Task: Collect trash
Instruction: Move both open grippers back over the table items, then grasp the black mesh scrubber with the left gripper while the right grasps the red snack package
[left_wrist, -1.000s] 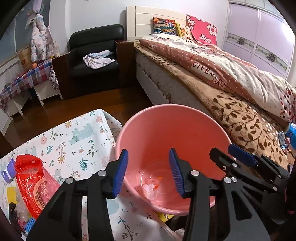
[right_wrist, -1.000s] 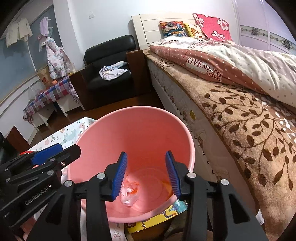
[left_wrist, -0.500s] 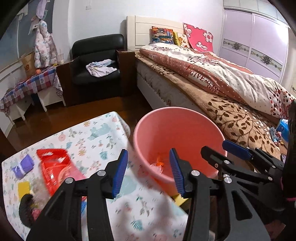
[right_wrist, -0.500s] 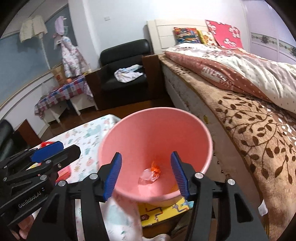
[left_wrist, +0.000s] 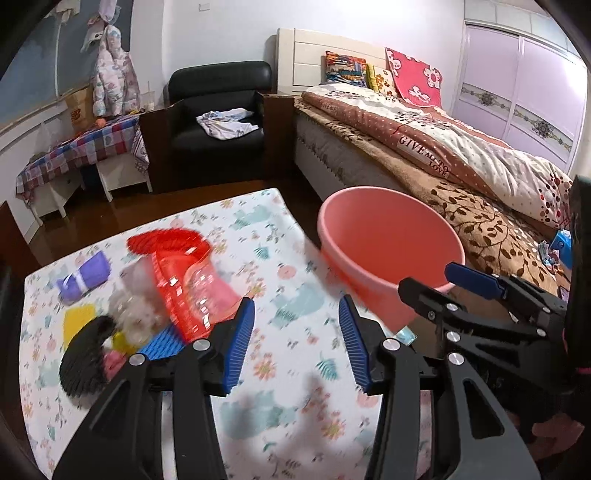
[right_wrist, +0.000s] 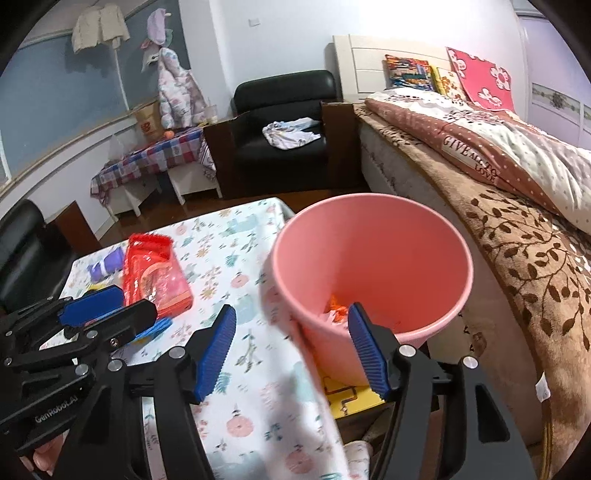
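Floral-cloth table (left_wrist: 295, 314): red packet (left_wrist: 184, 280), purple roll (left_wrist: 85, 275)

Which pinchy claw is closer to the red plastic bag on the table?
Left. The left gripper hovers over the flowered table right beside the red bag. The right gripper, jaws opening and empty, sits farther off, beside the pink bucket.
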